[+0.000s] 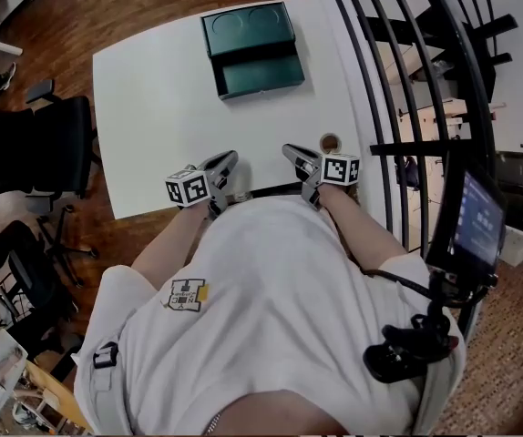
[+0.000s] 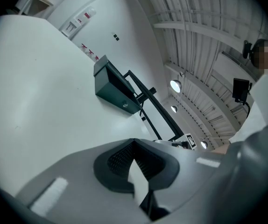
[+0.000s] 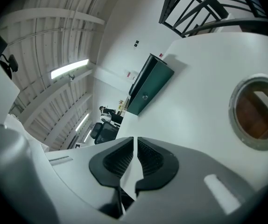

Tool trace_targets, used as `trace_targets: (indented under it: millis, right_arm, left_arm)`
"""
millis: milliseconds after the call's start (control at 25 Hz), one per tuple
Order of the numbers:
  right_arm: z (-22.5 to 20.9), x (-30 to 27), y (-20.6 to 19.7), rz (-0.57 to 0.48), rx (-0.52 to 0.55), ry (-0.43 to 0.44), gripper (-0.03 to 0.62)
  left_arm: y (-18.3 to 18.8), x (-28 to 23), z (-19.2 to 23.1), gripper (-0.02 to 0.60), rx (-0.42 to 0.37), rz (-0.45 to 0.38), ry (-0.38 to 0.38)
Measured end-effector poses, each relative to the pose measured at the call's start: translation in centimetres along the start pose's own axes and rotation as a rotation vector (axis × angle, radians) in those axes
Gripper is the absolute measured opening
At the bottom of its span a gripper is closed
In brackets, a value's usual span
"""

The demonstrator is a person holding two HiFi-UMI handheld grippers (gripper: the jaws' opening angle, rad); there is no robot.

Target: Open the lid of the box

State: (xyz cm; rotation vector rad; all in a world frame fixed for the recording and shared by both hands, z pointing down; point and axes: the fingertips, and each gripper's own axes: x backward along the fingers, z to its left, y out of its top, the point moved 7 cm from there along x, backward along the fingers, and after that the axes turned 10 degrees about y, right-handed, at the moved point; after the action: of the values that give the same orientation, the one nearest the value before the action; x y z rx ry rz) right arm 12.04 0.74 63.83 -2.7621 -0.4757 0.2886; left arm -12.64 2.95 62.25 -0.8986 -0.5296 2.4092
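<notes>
A dark green box (image 1: pixel 251 48) lies at the far end of the white table (image 1: pixel 152 107). From above, its far half shows two round recesses and its near half a flat panel. It also shows far off in both gripper views, as the box (image 2: pixel 111 88) and the box (image 3: pixel 149 85), where a small round catch sits on its front. My left gripper (image 1: pixel 229 158) and right gripper (image 1: pixel 291 151) hover at the near table edge, far from the box. The left gripper's (image 2: pixel 134 143) pad tips touch. The right gripper's (image 3: pixel 135 141) pads stand a thin slit apart, holding nothing.
A cup of brown liquid (image 1: pixel 330 142) stands just right of my right gripper, and the cup (image 3: pixel 255 113) looks large in the right gripper view. Black stair railings (image 1: pixel 398 71) run along the table's right side. Office chairs (image 1: pixel 34 144) stand to the left.
</notes>
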Motion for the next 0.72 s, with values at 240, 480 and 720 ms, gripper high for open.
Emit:
trace_targets:
  millis: [240, 480, 720]
  right_arm:
    - [-0.2, 0.1, 0.1, 0.006, 0.012, -0.007, 0.006]
    - [-0.2, -0.2, 0.3, 0.005, 0.04, -0.023, -0.002]
    - [-0.1, -0.6, 0.3, 0.047, 0.072, -0.05, -0.002]
  left_arm:
    - [0.2, -0.1, 0.1, -0.006, 0.001, -0.002, 0.005]
    - [0.6, 0.1, 0.4, -0.006, -0.003, -0.001, 0.0]
    - [1.1, 0.5, 0.3, -0.006, -0.003, -0.006, 0.003]
